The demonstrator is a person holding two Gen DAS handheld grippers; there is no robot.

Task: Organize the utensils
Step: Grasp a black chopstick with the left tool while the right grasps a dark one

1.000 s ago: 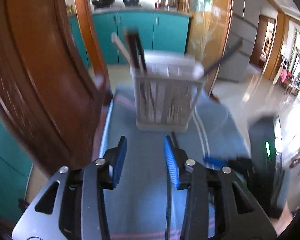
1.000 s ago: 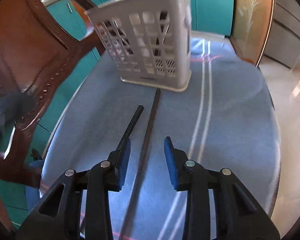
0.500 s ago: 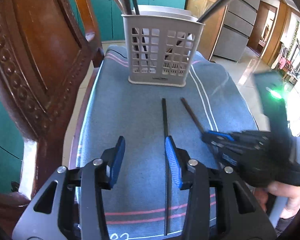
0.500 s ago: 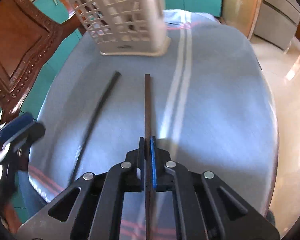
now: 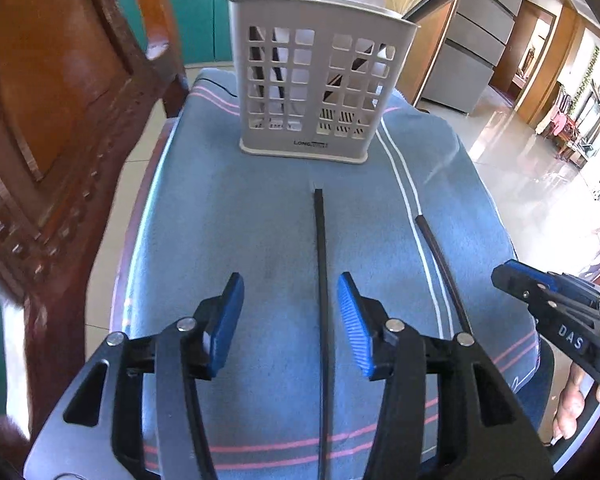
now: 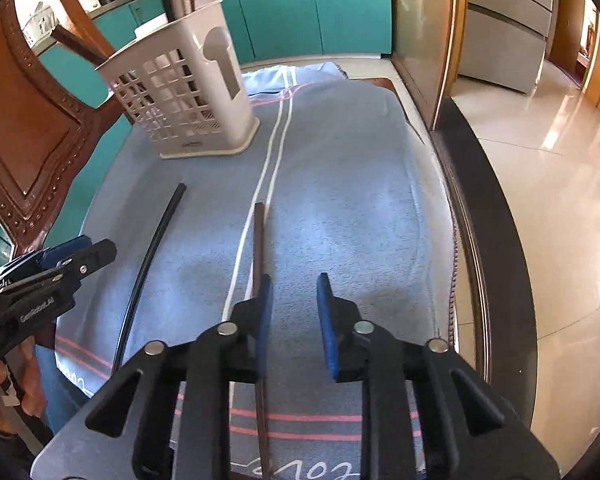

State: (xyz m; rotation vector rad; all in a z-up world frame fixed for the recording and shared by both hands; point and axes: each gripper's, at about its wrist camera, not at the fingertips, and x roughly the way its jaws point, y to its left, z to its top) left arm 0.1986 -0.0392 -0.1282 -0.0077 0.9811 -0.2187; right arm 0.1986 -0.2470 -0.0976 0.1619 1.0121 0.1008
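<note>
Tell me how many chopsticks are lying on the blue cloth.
2. A black chopstick lies between the left tool's open fingers; a brown chopstick lies beside the right tool's left finger. More sticks stand in the white holder.

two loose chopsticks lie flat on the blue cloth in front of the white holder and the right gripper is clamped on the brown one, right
Not clamped. In the right wrist view the right gripper has its jaws opening, with the brown chopstick lying beside its left pad. Both chopsticks do lie on the blue cloth before the white holder.
</note>
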